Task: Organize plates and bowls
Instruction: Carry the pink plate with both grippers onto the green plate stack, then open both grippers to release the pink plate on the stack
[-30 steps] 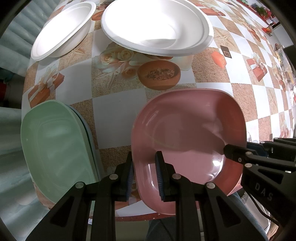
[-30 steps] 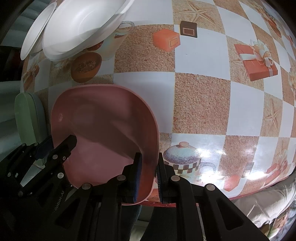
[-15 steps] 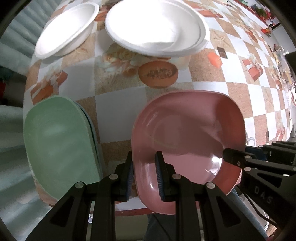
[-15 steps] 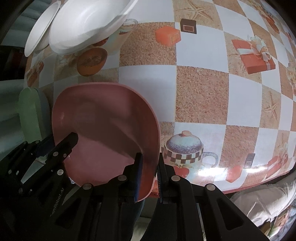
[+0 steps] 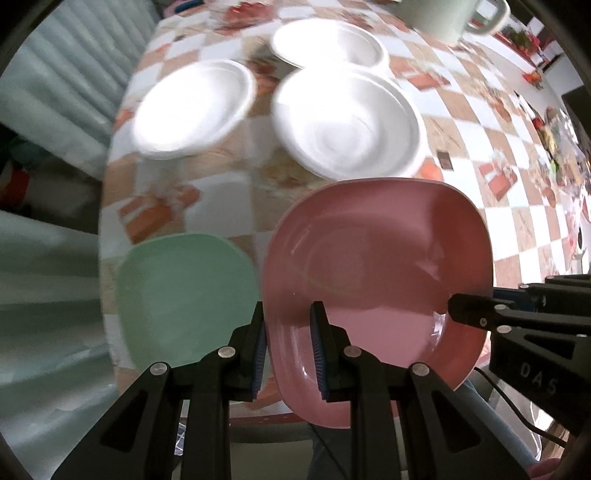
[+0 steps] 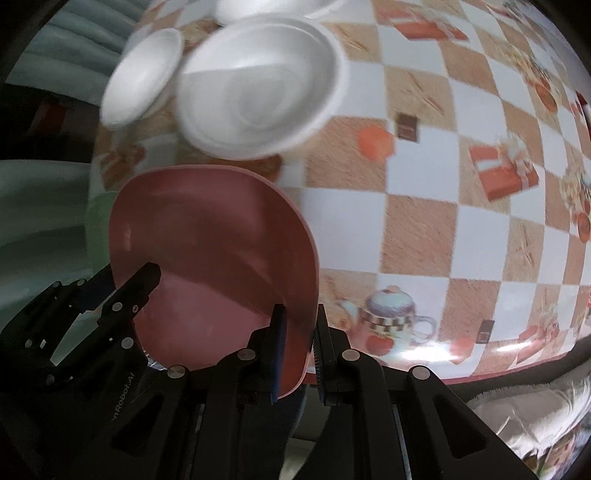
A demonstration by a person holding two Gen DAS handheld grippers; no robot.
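Observation:
A pink plate (image 5: 376, 280) (image 6: 218, 258) hangs above the checkered table, held by both grippers. My left gripper (image 5: 288, 347) is shut on its left rim. On the opposite rim, my right gripper (image 6: 299, 347) is shut too, and it shows as a black finger at the right of the left wrist view. A green plate (image 5: 184, 295) lies on the table's near left corner, just left of the pink one. Beyond stand a white plate (image 5: 347, 122) (image 6: 258, 92), a white bowl (image 5: 192, 107) (image 6: 142, 77) and another white dish (image 5: 327, 44).
The table (image 6: 417, 229) carries a cloth of brown and white checks printed with gifts and teapots. A pale green mug (image 5: 450, 16) stands at the far edge. Ribbed pale upholstery (image 5: 48, 122) lies left of the table. The table's front edge runs just under the grippers.
Both grippers have risen with the pink plate, which has lifted off the table. More of the table shows now, with a third white dish and a mug at the far end.

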